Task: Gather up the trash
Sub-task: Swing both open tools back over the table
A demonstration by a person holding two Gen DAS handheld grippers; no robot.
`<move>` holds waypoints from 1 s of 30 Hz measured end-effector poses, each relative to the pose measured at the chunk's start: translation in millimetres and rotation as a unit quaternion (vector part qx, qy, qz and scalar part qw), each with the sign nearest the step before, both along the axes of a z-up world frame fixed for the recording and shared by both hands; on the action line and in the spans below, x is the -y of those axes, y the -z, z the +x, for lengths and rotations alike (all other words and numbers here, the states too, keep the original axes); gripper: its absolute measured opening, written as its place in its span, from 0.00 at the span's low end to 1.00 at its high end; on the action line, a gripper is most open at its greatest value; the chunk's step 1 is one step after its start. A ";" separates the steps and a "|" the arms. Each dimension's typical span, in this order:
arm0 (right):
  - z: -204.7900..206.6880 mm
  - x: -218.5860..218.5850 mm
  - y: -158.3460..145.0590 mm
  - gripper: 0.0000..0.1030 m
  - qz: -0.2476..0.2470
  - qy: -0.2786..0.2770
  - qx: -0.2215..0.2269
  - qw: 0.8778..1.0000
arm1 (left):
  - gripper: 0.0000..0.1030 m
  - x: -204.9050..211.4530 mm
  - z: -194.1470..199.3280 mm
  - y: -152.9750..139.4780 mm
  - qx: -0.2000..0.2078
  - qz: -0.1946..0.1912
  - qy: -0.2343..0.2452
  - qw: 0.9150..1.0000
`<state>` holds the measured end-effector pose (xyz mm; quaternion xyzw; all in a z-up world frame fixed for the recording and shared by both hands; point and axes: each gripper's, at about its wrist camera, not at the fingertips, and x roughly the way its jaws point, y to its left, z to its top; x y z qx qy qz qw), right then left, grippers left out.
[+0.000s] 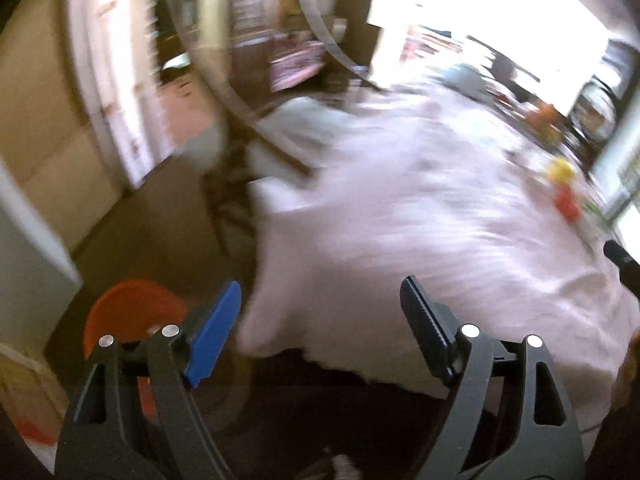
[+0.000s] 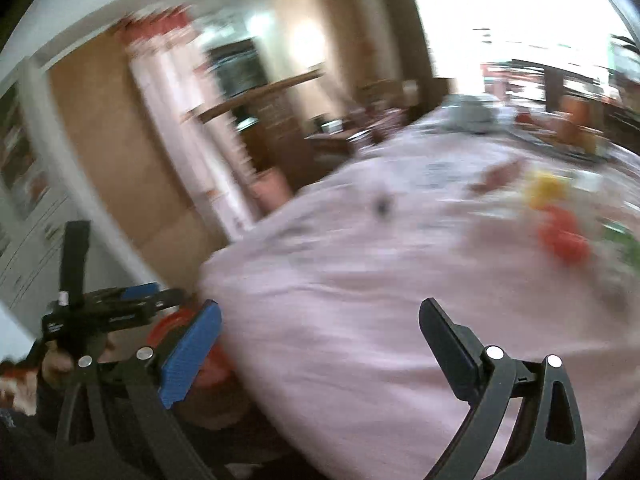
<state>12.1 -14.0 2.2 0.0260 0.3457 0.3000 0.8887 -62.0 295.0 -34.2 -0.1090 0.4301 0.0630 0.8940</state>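
Both views are blurred by motion. A table under a pale pink cloth [image 1: 400, 216] fills the middle of both views [image 2: 360, 280]. Blurred scraps lie at its far right: a yellow one [image 1: 562, 169] [image 2: 546, 188], a red one [image 1: 566, 203] [image 2: 564, 236] and something green [image 2: 626, 244]. My left gripper [image 1: 320, 308] is open and empty over the table's near left corner. My right gripper [image 2: 320, 332] is open and empty over the near edge. The left gripper shows in the right wrist view [image 2: 108, 304], low left. An orange round bin [image 1: 132, 316] sits on the floor, below left of the table.
A wooden chair [image 1: 256, 92] stands at the table's far left side. A white door [image 1: 116, 80] and tan wall lie to the left. Dishes and a pale blue object [image 2: 472, 114] crowd the table's far end. Bright windows are behind.
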 end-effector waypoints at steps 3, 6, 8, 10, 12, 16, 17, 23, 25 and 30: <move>4.5 68.5 2.1 0.94 0.008 0.071 0.005 0.997 | 0.80 45.6 29.4 -7.0 0.012 0.008 0.044 0.999; 5.0 124.2 6.4 0.94 0.012 0.128 0.003 0.992 | 0.80 87.2 59.3 -10.0 0.012 0.006 0.086 0.996; 8.0 150.1 7.3 0.94 0.016 0.158 -0.002 0.987 | 0.80 116.2 71.4 -9.1 0.010 0.003 0.112 0.994; 13.9 176.6 11.5 0.94 0.028 0.180 -0.010 0.983 | 0.80 145.1 92.4 -10.6 0.004 0.000 0.145 0.989; 10.0 193.3 11.3 0.94 0.041 0.185 -0.015 0.982 | 0.80 170.4 106.4 -11.9 0.000 0.007 0.165 0.986; 34.9 224.9 25.4 0.94 0.068 0.206 -0.055 0.975 | 0.80 213.9 125.6 -14.3 -0.003 -0.008 0.192 0.981; 44.9 231.2 31.8 0.92 0.067 0.208 -0.072 0.973 | 0.80 222.6 130.2 -13.2 -0.003 -0.014 0.196 0.980; 90.1 242.7 62.0 0.78 0.110 0.227 -0.152 0.956 | 0.80 244.4 144.7 -0.3 -0.020 -0.039 0.209 0.977; 104.2 241.9 73.9 0.72 0.141 0.221 -0.182 0.948 | 0.80 245.6 150.2 4.5 -0.027 -0.036 0.211 0.977; 125.1 239.8 85.2 0.66 0.174 0.232 -0.208 0.934 | 0.80 234.9 161.1 6.6 -0.029 -0.040 0.200 0.979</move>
